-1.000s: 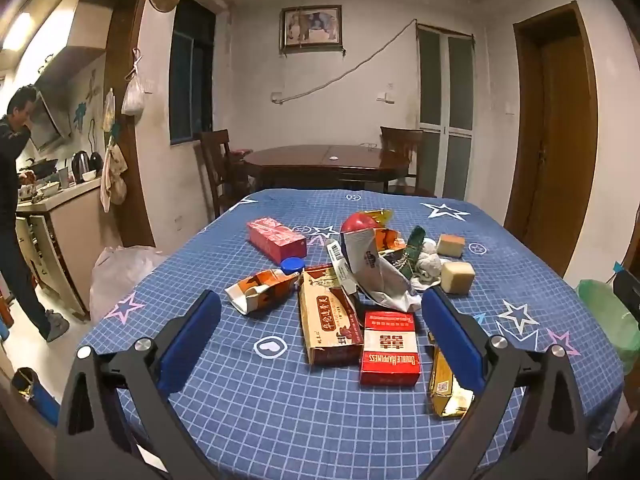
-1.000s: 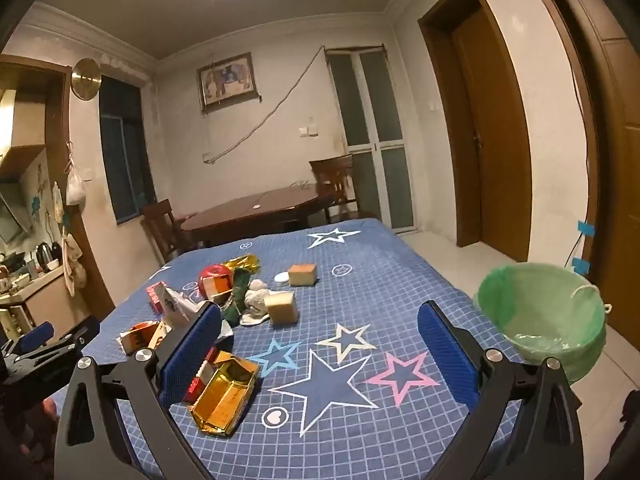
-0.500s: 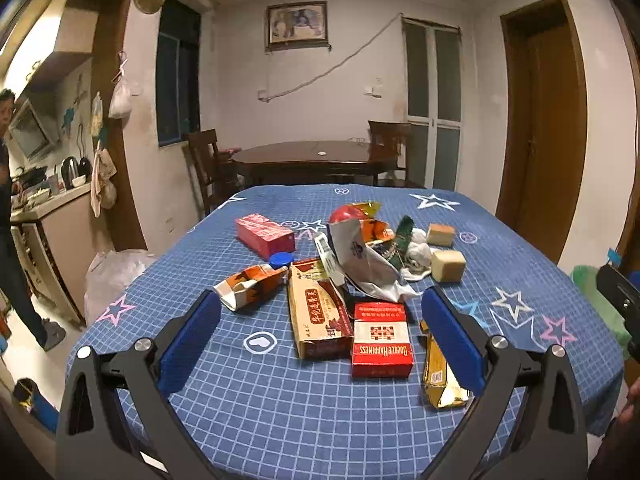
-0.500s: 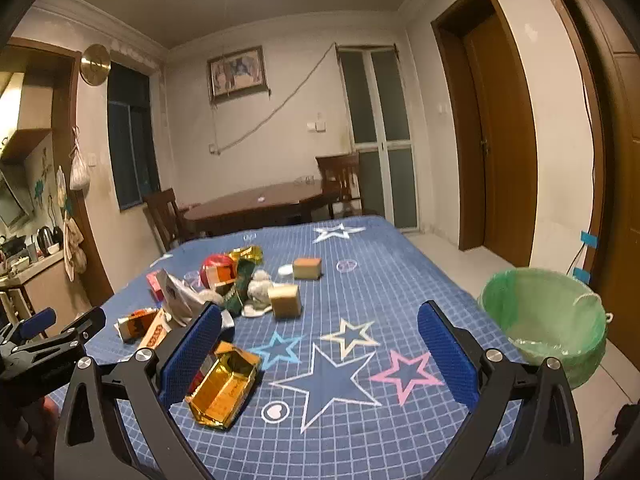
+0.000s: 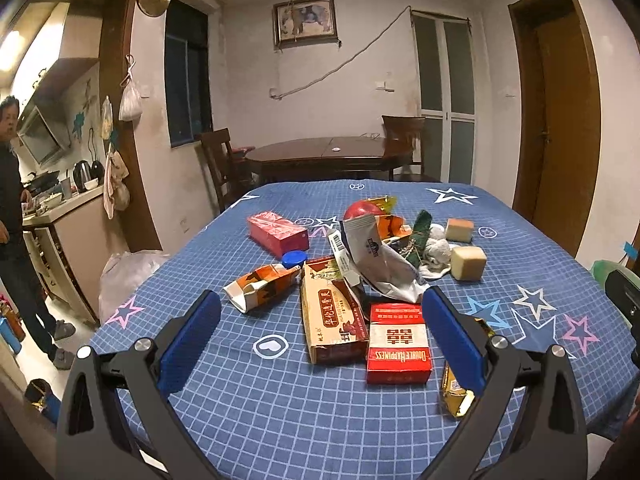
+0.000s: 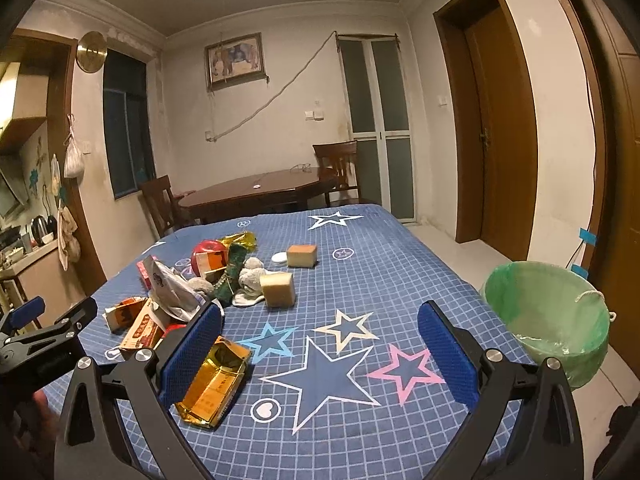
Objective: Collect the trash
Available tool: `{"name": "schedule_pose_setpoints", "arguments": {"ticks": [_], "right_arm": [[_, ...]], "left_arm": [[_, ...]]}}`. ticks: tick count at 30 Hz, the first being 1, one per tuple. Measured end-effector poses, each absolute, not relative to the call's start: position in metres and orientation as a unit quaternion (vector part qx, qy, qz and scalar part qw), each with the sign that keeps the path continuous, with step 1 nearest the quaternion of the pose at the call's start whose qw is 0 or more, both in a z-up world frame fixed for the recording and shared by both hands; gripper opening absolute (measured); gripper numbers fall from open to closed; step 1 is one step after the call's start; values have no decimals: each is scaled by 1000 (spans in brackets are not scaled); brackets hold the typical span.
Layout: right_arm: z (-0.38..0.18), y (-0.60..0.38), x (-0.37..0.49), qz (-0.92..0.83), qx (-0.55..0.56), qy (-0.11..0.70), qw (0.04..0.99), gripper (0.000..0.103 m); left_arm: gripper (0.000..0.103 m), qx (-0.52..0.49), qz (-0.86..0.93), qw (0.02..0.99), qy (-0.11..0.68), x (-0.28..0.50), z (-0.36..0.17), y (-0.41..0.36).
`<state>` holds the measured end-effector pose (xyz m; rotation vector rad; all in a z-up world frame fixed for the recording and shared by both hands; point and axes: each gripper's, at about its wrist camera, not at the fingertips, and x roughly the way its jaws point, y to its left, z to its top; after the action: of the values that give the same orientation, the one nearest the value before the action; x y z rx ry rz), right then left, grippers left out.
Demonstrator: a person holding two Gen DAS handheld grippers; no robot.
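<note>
Blue-clothed worktop (image 5: 248,408) carries heaped trash (image 5: 360,276); left gripper (image 5: 320,338) and right gripper (image 6: 318,346) hover spread apart, empty, awaiting approach.

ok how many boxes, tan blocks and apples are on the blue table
boxes: 4 (pink box, brown box, red box, gold box)
tan blocks: 2 (near block, far block)
apples: 1 (red apple)
total: 7

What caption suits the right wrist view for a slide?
Open right gripper above the starred tablecloth, gold box near, green-lined bin beside.
</note>
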<state>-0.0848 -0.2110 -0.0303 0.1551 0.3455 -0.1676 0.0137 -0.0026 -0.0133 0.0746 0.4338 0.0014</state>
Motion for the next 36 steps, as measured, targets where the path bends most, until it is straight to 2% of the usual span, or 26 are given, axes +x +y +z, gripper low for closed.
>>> {"name": "schedule_pose_setpoints", "arguments": {"ticks": [36], "right_arm": [[-48, -199, -64, -77, 54, 208, 974, 98]], "left_arm": [[97, 36, 13, 967, 251, 28, -29, 4]]}}
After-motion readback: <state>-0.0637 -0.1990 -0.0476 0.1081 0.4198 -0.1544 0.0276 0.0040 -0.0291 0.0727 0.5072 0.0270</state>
